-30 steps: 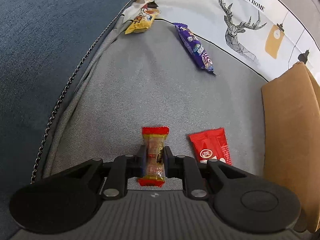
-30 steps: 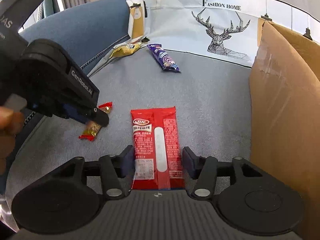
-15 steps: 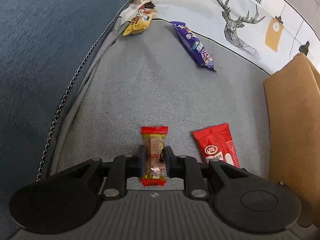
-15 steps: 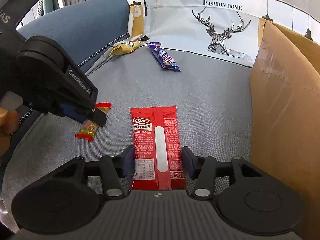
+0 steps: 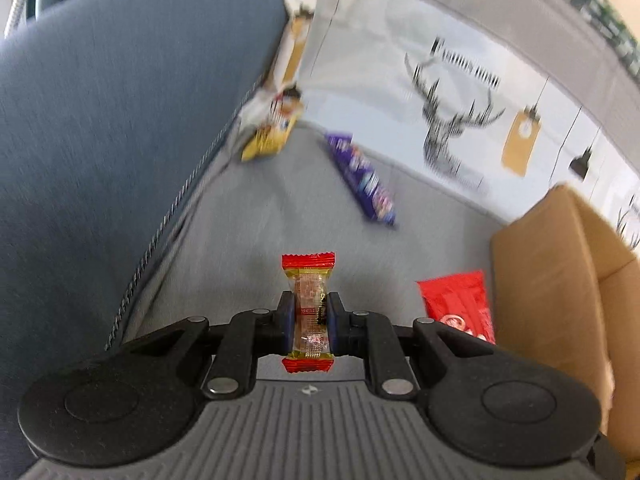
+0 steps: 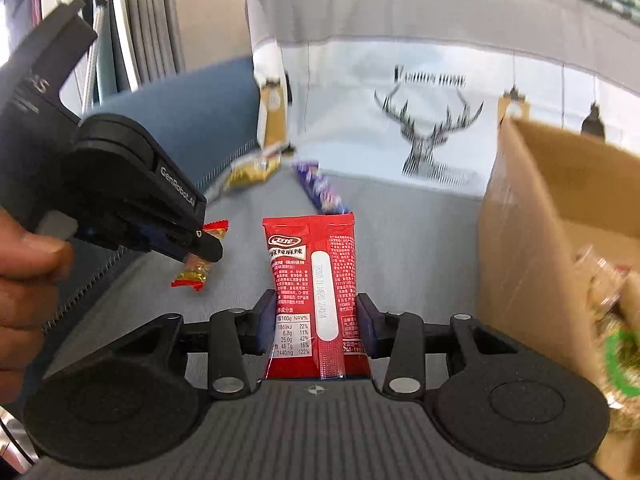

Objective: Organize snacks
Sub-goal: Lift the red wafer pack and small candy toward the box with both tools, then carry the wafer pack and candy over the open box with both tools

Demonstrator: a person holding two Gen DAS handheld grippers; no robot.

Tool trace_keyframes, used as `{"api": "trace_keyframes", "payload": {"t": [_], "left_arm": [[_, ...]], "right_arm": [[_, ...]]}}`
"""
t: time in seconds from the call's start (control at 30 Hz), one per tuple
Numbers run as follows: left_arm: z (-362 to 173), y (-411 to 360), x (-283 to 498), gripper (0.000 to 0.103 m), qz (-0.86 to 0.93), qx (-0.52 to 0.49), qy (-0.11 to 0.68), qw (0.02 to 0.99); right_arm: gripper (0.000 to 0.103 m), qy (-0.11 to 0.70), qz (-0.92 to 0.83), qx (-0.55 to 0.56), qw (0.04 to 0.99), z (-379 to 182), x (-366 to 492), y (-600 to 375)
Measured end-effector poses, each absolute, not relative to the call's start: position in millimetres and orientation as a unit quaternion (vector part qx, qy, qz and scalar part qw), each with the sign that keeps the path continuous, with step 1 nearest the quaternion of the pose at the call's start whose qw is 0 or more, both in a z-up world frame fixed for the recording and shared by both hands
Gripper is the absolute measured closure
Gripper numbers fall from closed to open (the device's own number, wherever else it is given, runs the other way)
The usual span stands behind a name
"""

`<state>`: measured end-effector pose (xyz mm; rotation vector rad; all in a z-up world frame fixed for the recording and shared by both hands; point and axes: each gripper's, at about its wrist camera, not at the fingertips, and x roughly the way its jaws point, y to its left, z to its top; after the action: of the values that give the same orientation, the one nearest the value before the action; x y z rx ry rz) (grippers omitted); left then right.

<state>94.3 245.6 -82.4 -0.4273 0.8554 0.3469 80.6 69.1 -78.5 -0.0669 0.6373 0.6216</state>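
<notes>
Beside the cardboard box (image 6: 532, 216) (some snacks inside), left gripper (image 5: 307, 320) clamps a candy (image 5: 308, 304), right gripper (image 6: 316, 320) a red packet (image 6: 310, 272); purple bar (image 5: 360, 178) and yellow packet (image 5: 270, 136) lie beyond.

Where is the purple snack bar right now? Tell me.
The purple snack bar lies on the grey sofa seat, right of the yellow snack packet and below the deer-print cushion.

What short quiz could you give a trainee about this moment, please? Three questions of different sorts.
1. True or false: the left gripper holds a small candy.
2. What does the right gripper hold? A) purple bar B) red packet C) yellow bag
3. Fill in: the cardboard box stands on the ____ side of the right wrist view.

Key:
1. True.
2. B, the red packet.
3. Right.
</notes>
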Motion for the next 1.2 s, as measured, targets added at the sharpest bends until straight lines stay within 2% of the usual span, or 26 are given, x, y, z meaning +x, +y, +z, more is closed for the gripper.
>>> {"api": "trace_keyframes", "payload": {"t": [0.3,0.5,0.8,1.2], "left_arm": [[-33,217,97,0.086,0.154,-0.214,0.316,0.911],[-15,181,107,0.086,0.124,-0.216,0.28,0.927],[-11,113,132,0.086,0.064,-0.176,0.264,0.946],[-14,44,156,0.086,-0.003,-0.161,0.263,0.951]], "right_arm": [[0.06,0.223,0.269,0.026,0.937,0,82,19],[0.06,0.179,0.233,0.041,0.955,45,103,-27],[0.06,0.195,0.164,0.045,0.966,30,122,-99],[0.06,0.194,0.117,0.029,0.974,21,129,-149]]}}
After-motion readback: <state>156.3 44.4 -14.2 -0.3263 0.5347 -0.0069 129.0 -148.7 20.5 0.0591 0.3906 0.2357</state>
